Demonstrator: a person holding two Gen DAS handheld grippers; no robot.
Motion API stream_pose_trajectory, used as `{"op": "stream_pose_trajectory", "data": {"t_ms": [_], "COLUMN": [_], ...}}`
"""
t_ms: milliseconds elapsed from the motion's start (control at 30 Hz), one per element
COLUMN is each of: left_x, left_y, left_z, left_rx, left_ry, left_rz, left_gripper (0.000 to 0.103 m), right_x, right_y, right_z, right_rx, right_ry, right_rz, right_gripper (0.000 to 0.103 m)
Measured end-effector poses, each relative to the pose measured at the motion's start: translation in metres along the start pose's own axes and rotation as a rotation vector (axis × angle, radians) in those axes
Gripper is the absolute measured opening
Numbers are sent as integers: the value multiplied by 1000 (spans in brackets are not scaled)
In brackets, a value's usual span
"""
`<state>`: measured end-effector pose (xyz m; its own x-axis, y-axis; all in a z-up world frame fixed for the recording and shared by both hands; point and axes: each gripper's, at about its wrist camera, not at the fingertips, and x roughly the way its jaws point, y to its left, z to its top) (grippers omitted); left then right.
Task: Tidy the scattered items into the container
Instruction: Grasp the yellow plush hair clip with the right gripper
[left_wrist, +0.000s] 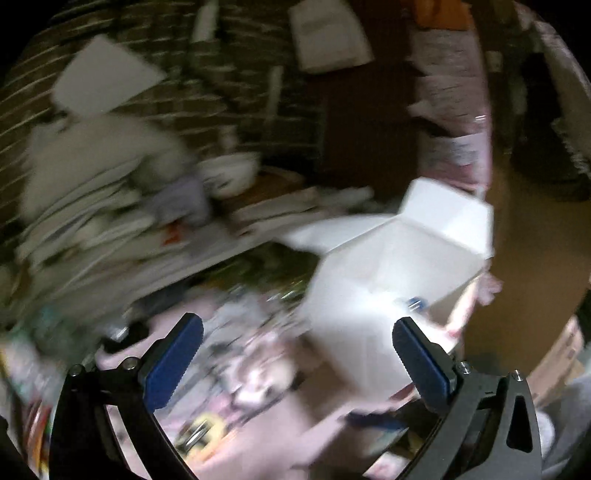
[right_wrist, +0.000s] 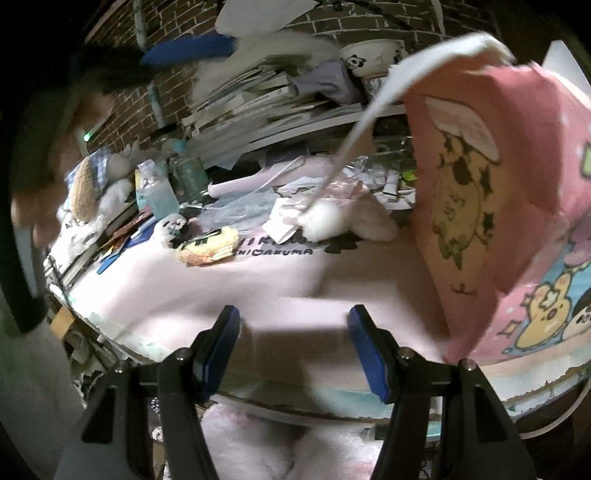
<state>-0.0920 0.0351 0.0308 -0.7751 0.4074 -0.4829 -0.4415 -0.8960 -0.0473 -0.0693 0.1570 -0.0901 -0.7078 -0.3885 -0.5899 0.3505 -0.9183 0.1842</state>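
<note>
Clutter everywhere on the pink blanket (right_wrist: 229, 291), and the biggest thing in the right wrist view is the pink cartoon-print container (right_wrist: 517, 229), standing at the right edge of the blanket with its mouth up and its near corner just beside the right gripper (right_wrist: 295, 350). The left wrist view, badly blurred, shows the container's white inside (left_wrist: 388, 280); a small blue object lies within, too smeared to name. A white cord handle (right_wrist: 369, 110) arcs off the container's rim and slopes down leftward, ending at a white pompom (right_wrist: 325, 219) that rests on the blanket. Behind it, a stack of books (right_wrist: 255, 107) leans against the brick wall, with a panda bowl (right_wrist: 369, 53) on top. Just left of the pompom lies a yellow plush item (right_wrist: 208, 245), long axis running left to right, well apart from the container. Right gripper's jaws stand partly apart with nothing between them. Left gripper (left_wrist: 295, 362) has its jaws spread wide and empty, hanging over the blanket beside the container.
</note>
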Motion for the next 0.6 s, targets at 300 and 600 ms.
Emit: {"op": "stream_pose_trajectory", "data": {"t_ms": [300,600], "left_x": [-13,-63], "left_y": [45,88], "left_z": [-60,-114], "left_rx": [-149,-311], "left_ry": [54,-16], "left_rz": [146,274], "left_gripper": [103,103], "right_x": [6,14], "right_y": [15,42], "right_z": [1,10], "right_rx": [-44,-124], "right_ry": [16,-3], "right_rz": [-9,-39], "right_gripper": [58,60]}}
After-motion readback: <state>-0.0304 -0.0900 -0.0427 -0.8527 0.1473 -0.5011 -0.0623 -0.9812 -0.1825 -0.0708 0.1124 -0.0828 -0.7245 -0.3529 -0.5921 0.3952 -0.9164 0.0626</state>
